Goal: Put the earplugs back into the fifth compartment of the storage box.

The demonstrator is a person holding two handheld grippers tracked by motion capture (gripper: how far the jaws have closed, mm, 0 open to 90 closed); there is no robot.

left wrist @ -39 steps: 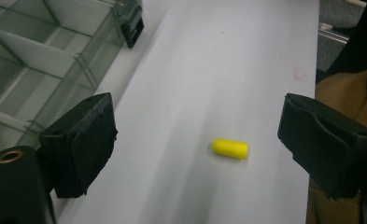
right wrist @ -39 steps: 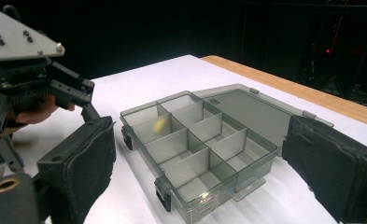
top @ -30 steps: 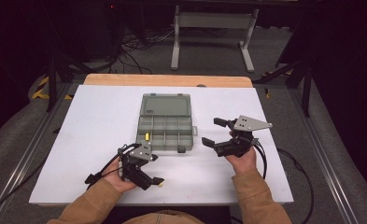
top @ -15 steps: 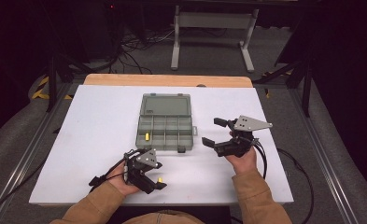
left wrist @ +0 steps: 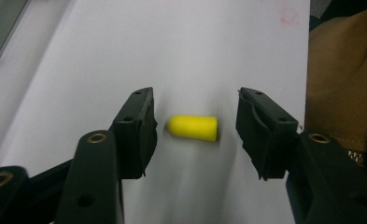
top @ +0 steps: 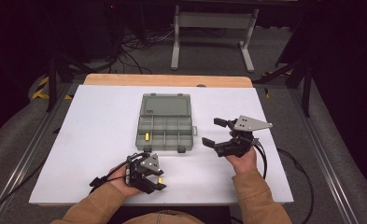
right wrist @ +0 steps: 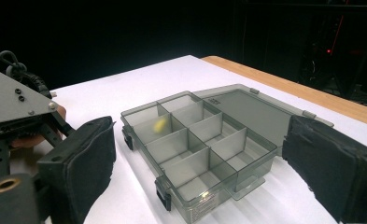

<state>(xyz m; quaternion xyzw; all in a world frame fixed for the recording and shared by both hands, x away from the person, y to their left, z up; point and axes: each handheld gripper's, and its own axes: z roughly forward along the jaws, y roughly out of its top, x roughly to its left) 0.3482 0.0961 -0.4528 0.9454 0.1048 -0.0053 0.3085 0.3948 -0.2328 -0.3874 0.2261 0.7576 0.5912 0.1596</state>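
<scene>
A yellow foam plug (left wrist: 193,128) lies on its side on the white table top (top: 97,121), between the jaws of my left gripper (left wrist: 196,105). The jaws have just been closing on it, with a gap still showing on each side, so the gripper is open. In the high view this left gripper (top: 155,181) sits near the front edge with the plug (top: 160,180) beside its tips. My right gripper (top: 212,131) stands open to the right of the grey compartment box (top: 165,126), holding nothing. A second yellow plug (top: 147,136) lies in a left compartment of the box.
The box's lid (right wrist: 246,105) lies open flat behind its compartments. A wooden strip (top: 167,80) runs along the table's far edge. Cables and a metal stand (top: 209,28) are on the floor beyond. A brown sleeve (left wrist: 344,79) is close to the left gripper.
The left gripper's jaws have drawn closer together around the yellow plug, and that hand has shifted slightly. The right gripper and the box have not moved.
</scene>
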